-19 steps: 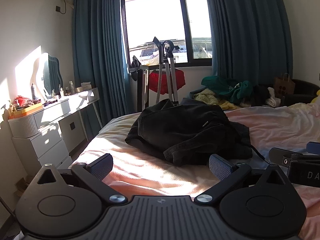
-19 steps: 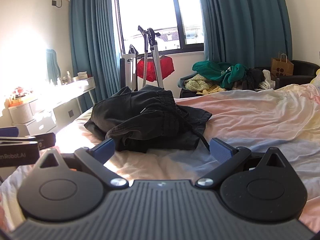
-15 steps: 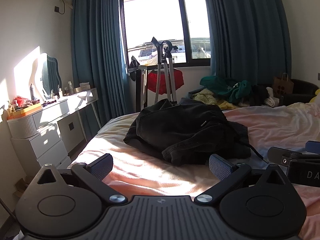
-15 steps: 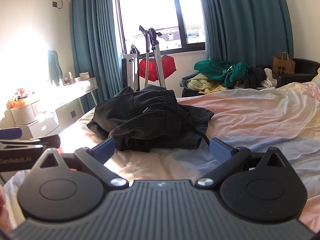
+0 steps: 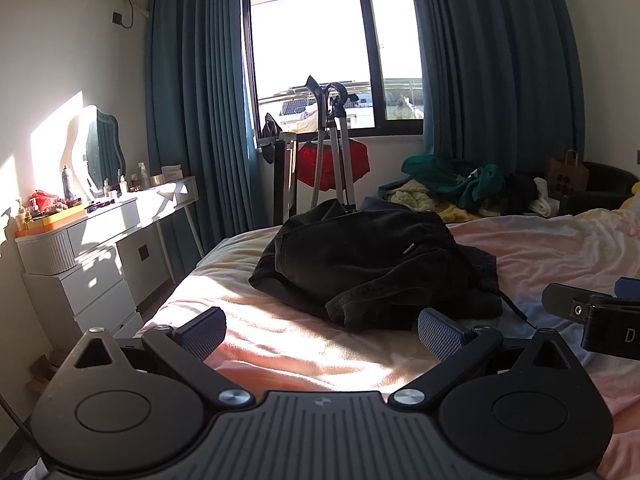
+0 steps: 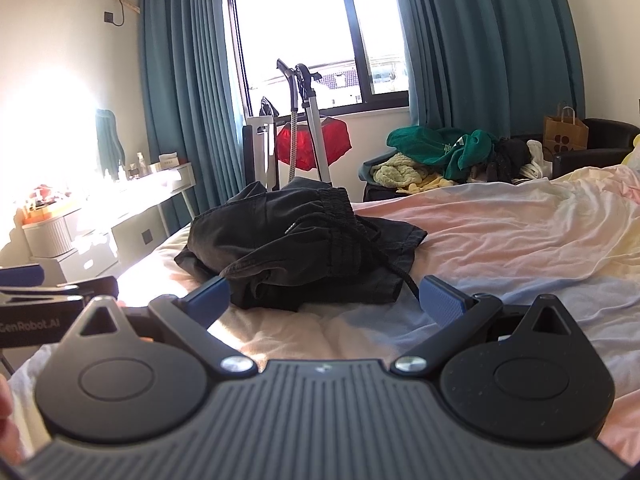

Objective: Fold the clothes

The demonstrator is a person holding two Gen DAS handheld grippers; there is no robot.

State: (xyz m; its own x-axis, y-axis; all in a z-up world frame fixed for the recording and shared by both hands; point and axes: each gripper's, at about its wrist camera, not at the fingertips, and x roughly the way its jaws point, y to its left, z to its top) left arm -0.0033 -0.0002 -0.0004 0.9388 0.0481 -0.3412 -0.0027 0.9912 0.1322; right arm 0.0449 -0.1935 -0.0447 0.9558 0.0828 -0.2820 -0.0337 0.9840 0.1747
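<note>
Sunlight from the window [image 5: 336,44] fell across the pink-sheeted bed [image 5: 560,248], where crumpled black drawstring shorts [image 5: 372,264] lay in a heap near its left edge. Both tools hovered just short of the heap: the left gripper [image 5: 322,330] had its blue pads spread wide with nothing between them, and the right gripper [image 6: 324,300] was likewise wide apart, its pads not touching the shorts. Teal curtains [image 6: 488,60] framed the glass.

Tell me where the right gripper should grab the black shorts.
Probably the elastic waistband of the black shorts, coming from the near side with the open right gripper: that ribbed band bunches up on top, a thicker ridge than the flat hems.
</note>
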